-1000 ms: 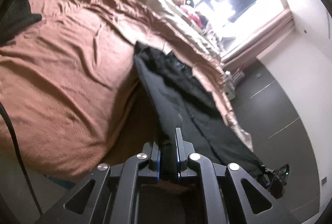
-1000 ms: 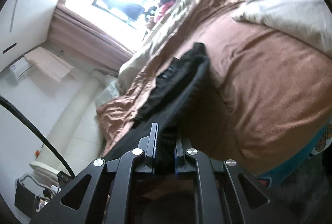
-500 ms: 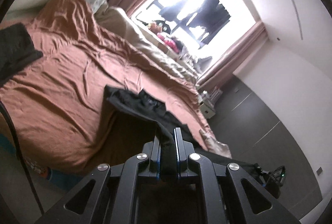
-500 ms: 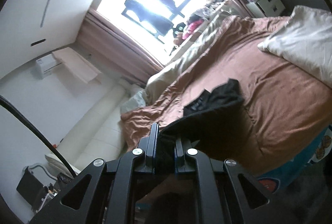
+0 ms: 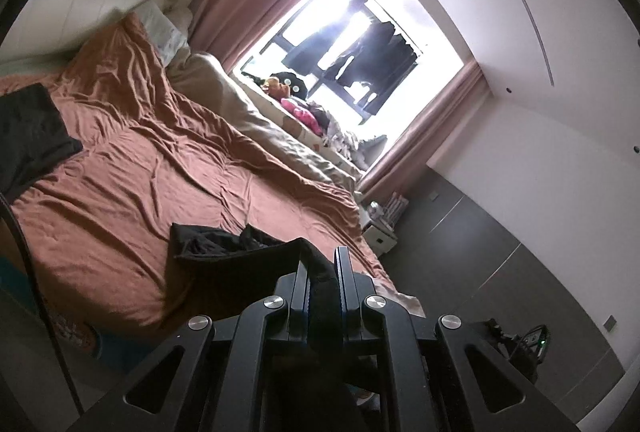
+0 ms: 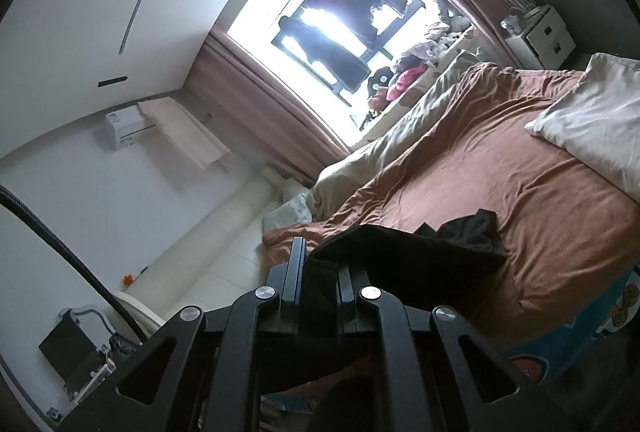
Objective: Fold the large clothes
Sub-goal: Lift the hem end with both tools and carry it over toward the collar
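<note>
Left claw point(image 5: 322, 272) and right claw point(image 6: 320, 264), both narrow, each pinch soft black garment point(image 5: 224, 242) trailing onto wrinkled brown bed point(image 5: 140, 191).

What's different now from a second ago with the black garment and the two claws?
Both claws have lifted the black garment: a second ago it lay stretched long across the brown bedspread, now only its far end rests there, bunched close. Unchanged: the left claw and right claw stay clamped on it; the folded dark cloth hasn't moved.
</note>
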The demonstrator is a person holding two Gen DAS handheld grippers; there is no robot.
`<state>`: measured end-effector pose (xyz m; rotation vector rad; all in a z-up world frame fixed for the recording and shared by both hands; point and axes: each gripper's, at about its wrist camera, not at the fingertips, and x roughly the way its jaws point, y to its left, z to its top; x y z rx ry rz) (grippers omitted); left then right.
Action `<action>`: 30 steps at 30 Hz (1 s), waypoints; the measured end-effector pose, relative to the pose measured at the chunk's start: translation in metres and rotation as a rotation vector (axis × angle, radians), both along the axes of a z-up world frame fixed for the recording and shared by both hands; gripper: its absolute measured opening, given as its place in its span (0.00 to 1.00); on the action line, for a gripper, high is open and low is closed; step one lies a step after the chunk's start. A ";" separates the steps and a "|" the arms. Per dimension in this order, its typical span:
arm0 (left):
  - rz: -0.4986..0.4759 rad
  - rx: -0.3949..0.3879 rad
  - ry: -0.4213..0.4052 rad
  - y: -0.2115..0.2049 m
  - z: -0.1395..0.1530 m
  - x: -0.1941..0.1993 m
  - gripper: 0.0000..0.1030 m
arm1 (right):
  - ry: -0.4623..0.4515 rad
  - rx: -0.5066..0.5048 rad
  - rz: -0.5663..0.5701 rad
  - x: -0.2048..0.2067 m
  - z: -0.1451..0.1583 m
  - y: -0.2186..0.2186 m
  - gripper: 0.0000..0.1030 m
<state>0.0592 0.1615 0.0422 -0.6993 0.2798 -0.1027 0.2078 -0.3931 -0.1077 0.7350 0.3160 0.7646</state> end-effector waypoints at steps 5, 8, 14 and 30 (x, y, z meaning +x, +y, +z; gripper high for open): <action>0.000 0.005 0.021 0.006 0.005 0.021 0.10 | 0.020 -0.001 -0.010 0.026 0.006 0.009 0.08; 0.000 0.011 0.031 0.014 0.010 0.046 0.10 | 0.026 -0.010 -0.018 0.048 0.015 0.017 0.08; 0.005 0.044 0.059 0.032 0.019 0.111 0.10 | 0.040 -0.036 -0.037 0.103 0.037 0.038 0.08; 0.023 0.028 0.196 0.092 -0.039 0.260 0.11 | 0.120 -0.158 -0.053 0.248 0.059 0.120 0.08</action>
